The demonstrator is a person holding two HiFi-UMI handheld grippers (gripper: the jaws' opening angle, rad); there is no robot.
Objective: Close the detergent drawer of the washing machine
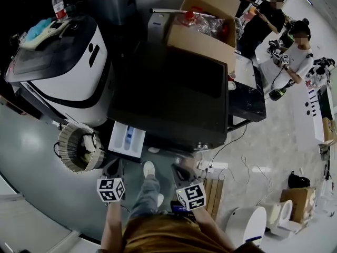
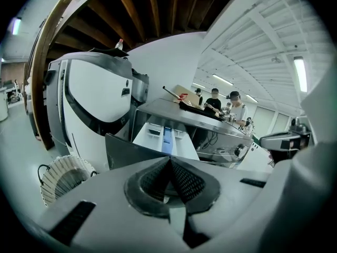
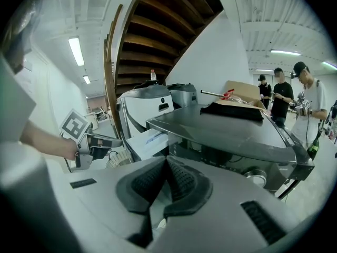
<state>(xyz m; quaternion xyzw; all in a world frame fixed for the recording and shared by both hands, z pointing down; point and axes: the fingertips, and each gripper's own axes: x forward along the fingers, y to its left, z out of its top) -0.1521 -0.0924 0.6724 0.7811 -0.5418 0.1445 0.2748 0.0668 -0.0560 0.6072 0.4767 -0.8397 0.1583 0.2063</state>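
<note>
standing pulled out from the front of the dark-topped washing machine (image 1: 168, 94), the detergent drawer (image 1: 127, 139) is being seen open, its white tray and blue middle compartment being exposed from above. the left gripper (image 1: 112, 167) is being held close before the drawer's dark front panel, and whether contact is being made cannot be told; its jaws are being shown pressed together, with nothing being pinched between them. the right gripper (image 1: 180, 173) is being held at the machine's front, well to the right of the drawer and apart from it, its jaws likewise being pressed together on nothing. a woven basket (image 1: 79, 147) is being seen on the floor just beside the drawer's left, below a white machine (image 1: 63, 62) that is being topped by a plastic bottle (image 1: 58, 4). an open cardboard box (image 1: 202, 22) is being seen at the far edge of the washing machine's top. a person in a white top (image 1: 299, 59) and another in dark clothes (image 1: 263, 22) are being seen standing well beyond it.
</note>
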